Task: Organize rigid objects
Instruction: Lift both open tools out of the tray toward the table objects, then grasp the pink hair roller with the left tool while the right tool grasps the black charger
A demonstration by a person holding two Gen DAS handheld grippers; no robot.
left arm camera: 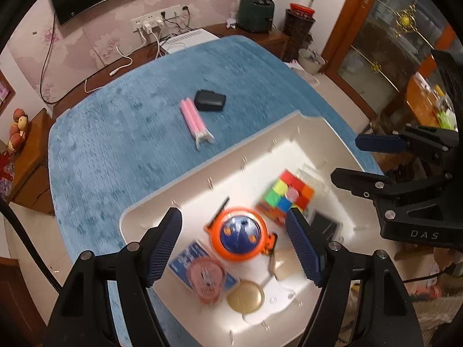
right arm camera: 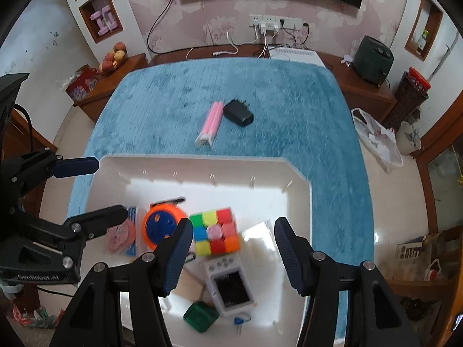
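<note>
Both grippers — left gripper [left arm camera: 233, 244], right gripper [right arm camera: 233, 256] — hover released over the white bin [right arm camera: 301, 179]; far off, the stiff, light pink pens [right arm camera: 212, 121] suit a mid-length pinch.

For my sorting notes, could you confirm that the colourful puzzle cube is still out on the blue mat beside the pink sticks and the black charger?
Not quite: the puzzle cube already lies inside the white bin, as the right wrist view shows. Only the pink sticks and the black charger lie on the blue mat.
</note>
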